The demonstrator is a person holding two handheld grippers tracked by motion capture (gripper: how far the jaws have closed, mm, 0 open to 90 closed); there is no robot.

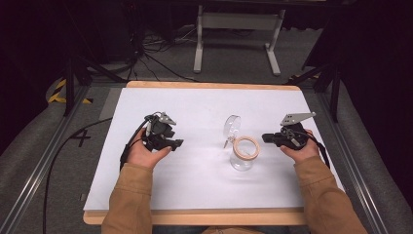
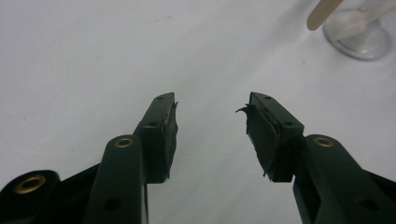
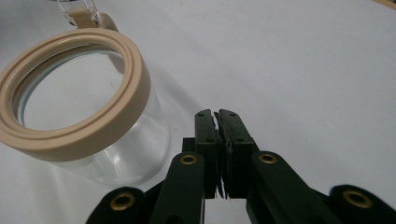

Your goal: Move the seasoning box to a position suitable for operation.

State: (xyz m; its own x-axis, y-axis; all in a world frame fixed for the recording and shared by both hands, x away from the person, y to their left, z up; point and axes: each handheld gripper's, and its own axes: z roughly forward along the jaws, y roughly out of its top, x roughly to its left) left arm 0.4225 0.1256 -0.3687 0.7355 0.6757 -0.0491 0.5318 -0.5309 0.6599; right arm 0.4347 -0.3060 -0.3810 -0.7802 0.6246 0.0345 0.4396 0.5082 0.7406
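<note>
Clear glass jar with beige ring (image 1: 245, 152), lid flipped open, upright between left gripper (image 1: 176, 143) (jaws apart) and right gripper (image 1: 266, 138) (jaws together, empty); white table (image 1: 195, 107) around.

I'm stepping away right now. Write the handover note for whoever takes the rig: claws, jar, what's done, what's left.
Left claw: open, empty, resting low over the white tabletop, well left of the jar.
Right claw: shut on nothing, just right of the jar, not touching it.
Glass jar: upright near the table's middle, beige seal ring on its mouth. Its hinged clear lid is swung open and stands up behind the rim.
Done: the jar stands open; nothing visible inside.
Left: likely swinging the lid down and latching it, one claw steadying the jar. Neither claw has contact yet.
</note>
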